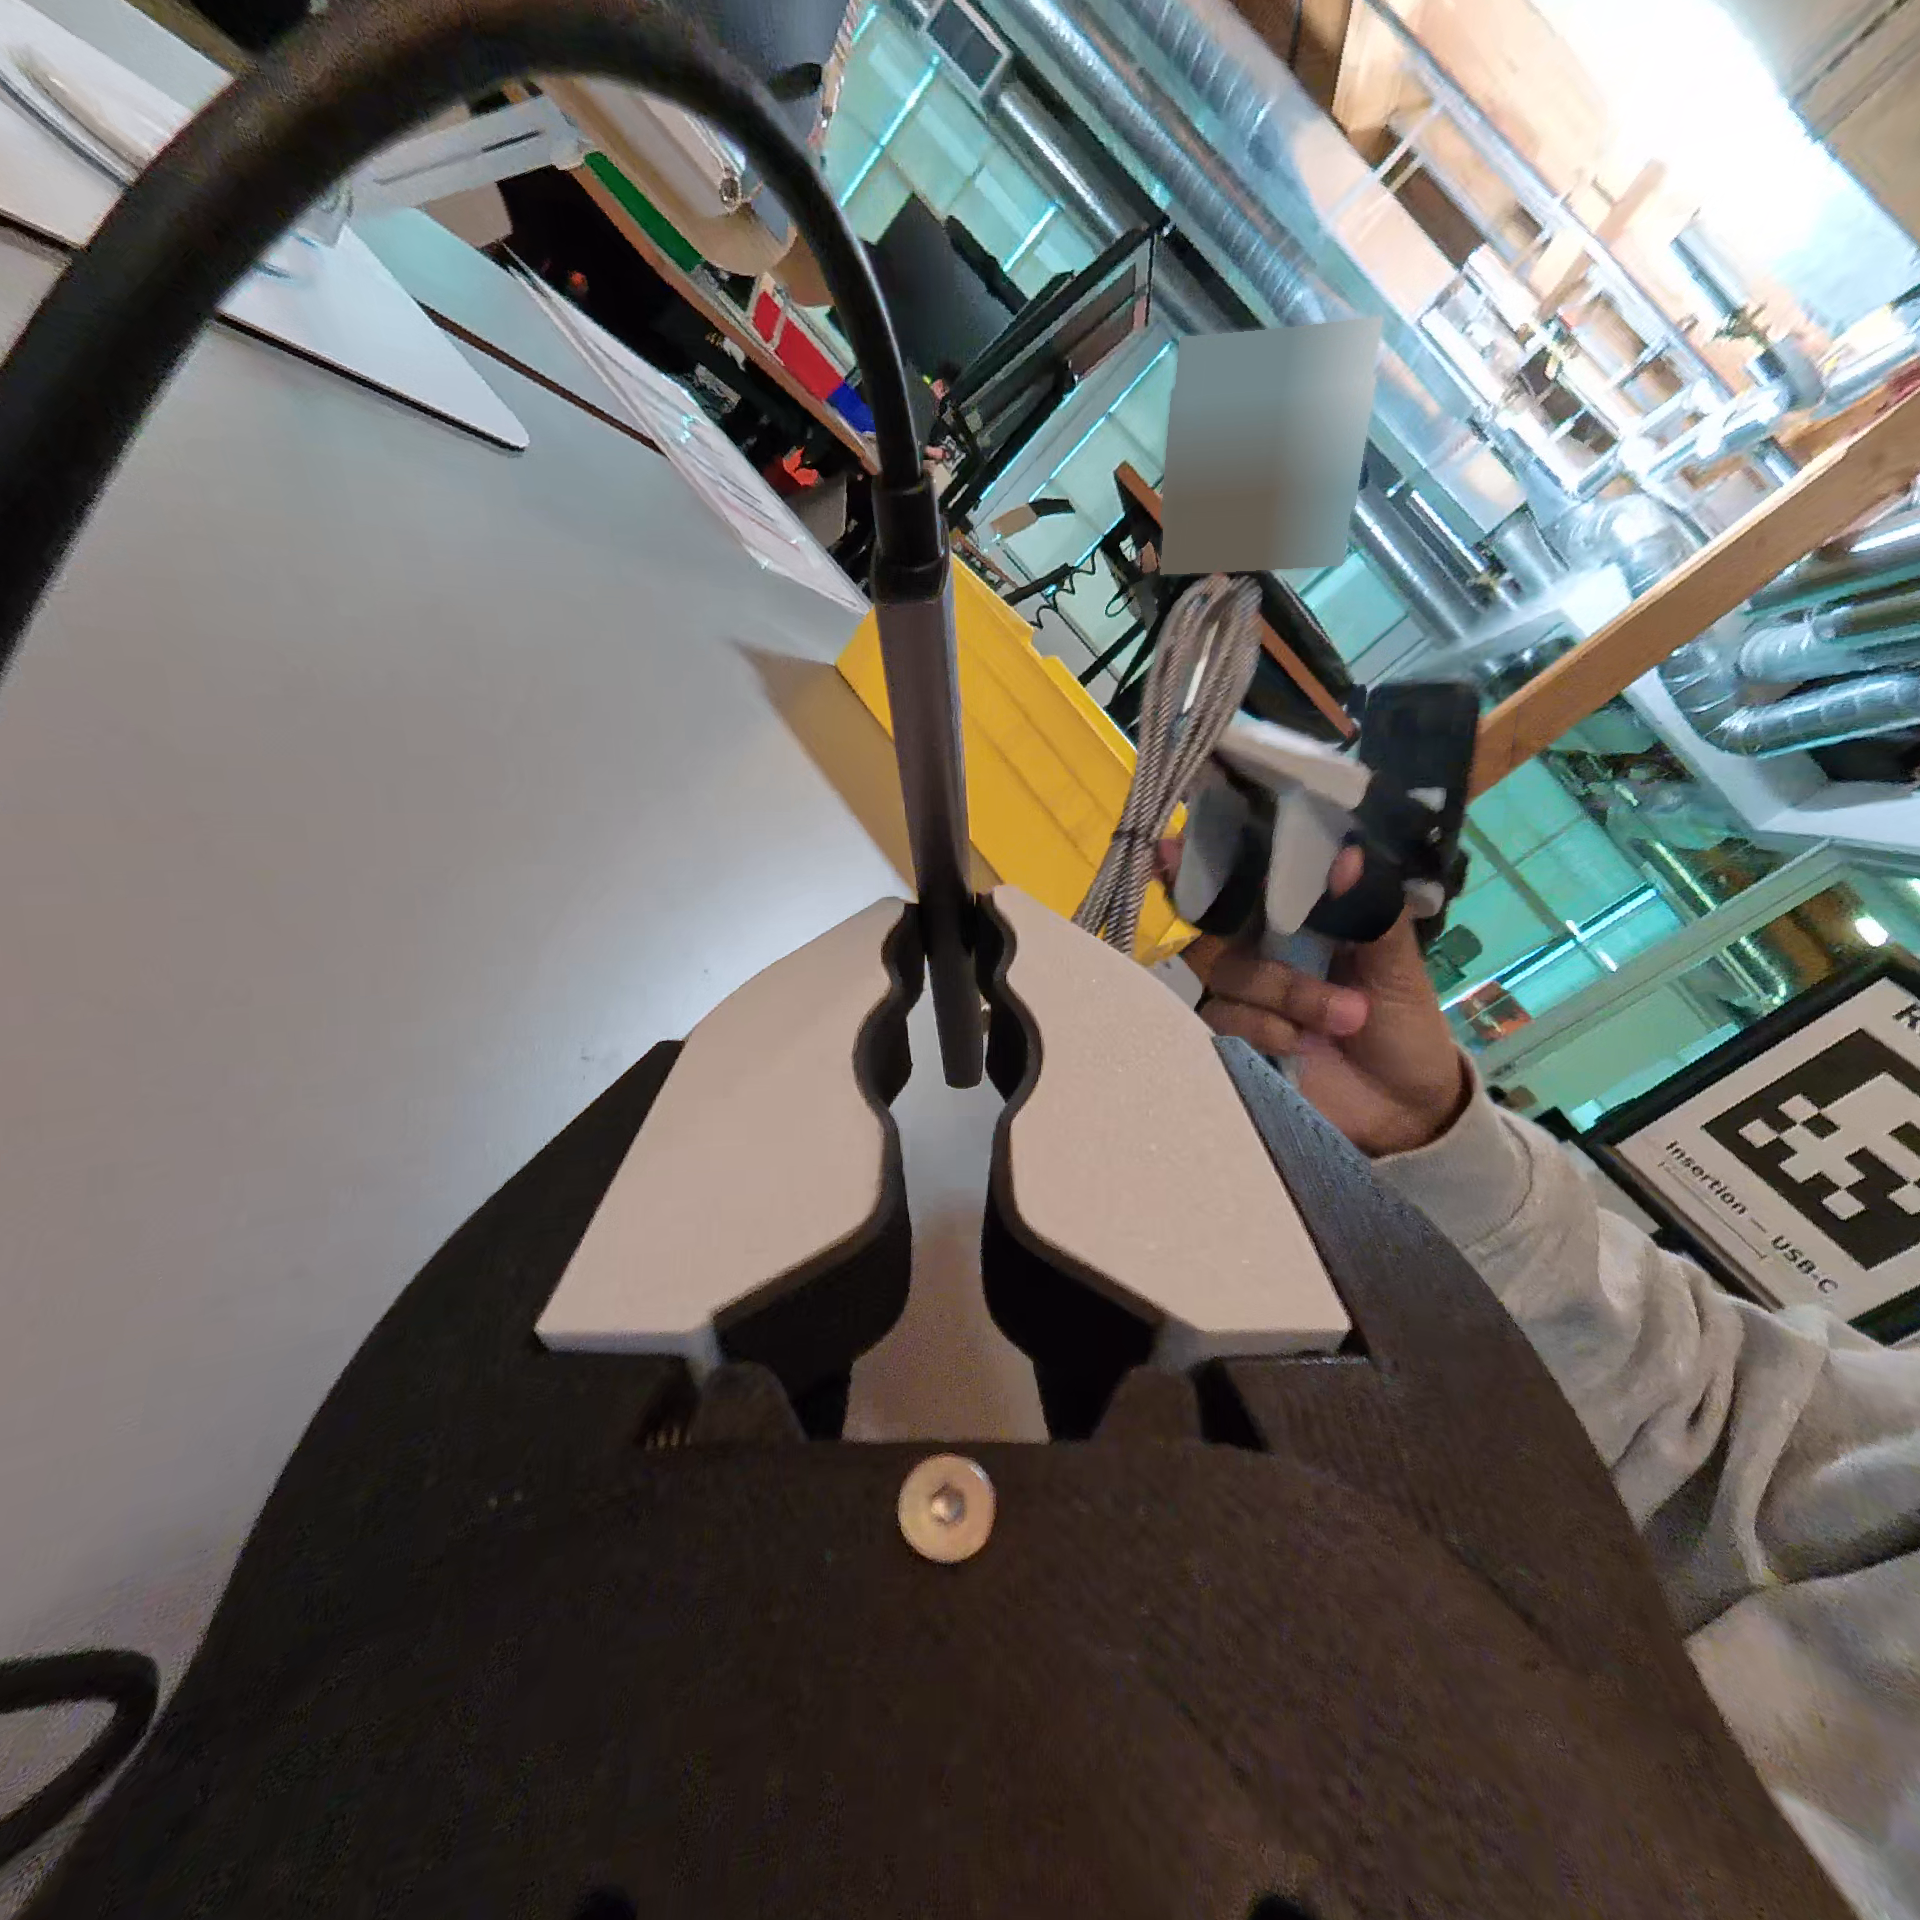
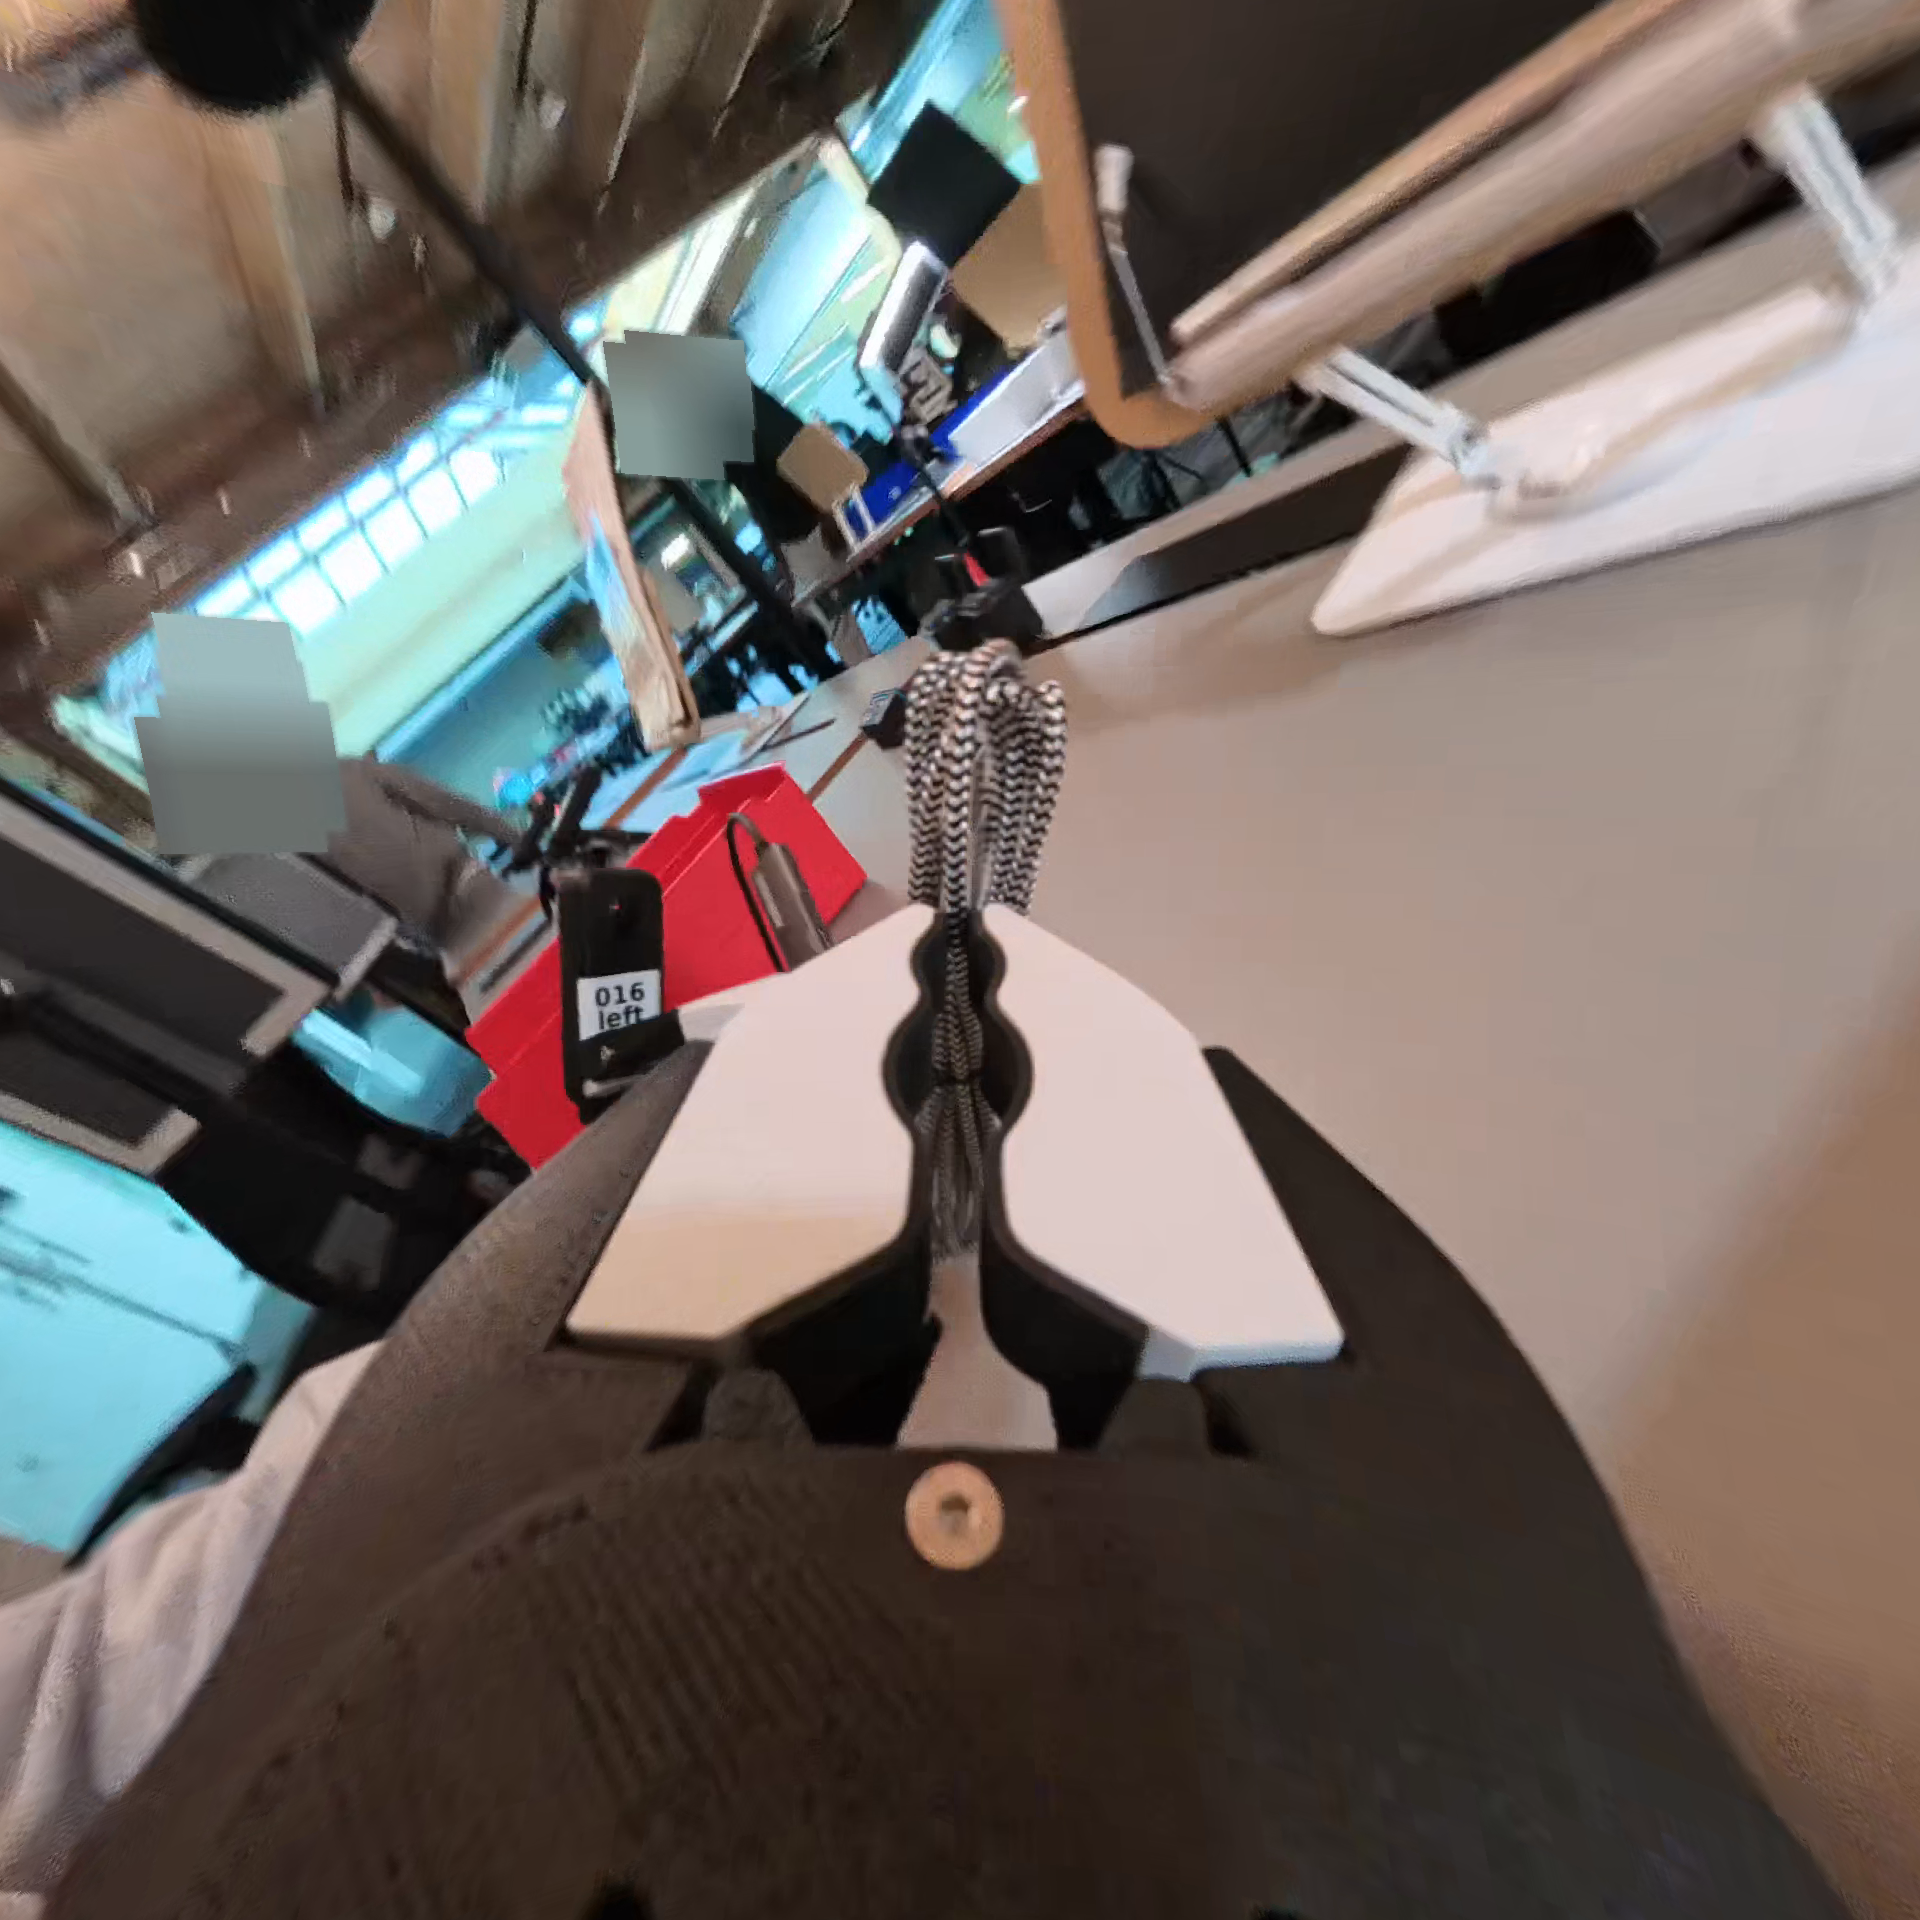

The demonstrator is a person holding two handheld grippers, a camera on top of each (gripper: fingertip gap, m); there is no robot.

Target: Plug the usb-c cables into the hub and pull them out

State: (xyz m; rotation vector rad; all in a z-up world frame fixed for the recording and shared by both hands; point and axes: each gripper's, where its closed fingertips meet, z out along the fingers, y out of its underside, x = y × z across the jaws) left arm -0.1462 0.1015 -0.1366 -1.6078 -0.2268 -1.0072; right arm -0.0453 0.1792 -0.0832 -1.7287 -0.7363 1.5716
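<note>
Both tongs are loaded and up off the pale grey tabletop [image 1: 364, 779]! Left gripper [image 1: 951, 935] is clamped edge-on across the slim dark-grey metal hub [image 1: 925, 790], its thick black lead [image 1: 312, 125] arching overhead, probably so the ports stay reachable. Right gripper [image 2: 961, 940] is pinched tight on the looped bundle of black-and-white braided USB-C cable [image 2: 977, 769]; it's a bundle grip, so no plug is presented yet and I can't spot a connector. Yellow plastic bin [image 1: 1029, 748] sits at the table edge, red plastic bin [image 2: 675, 935] opposite. Nothing looks plugged in so far.
</note>
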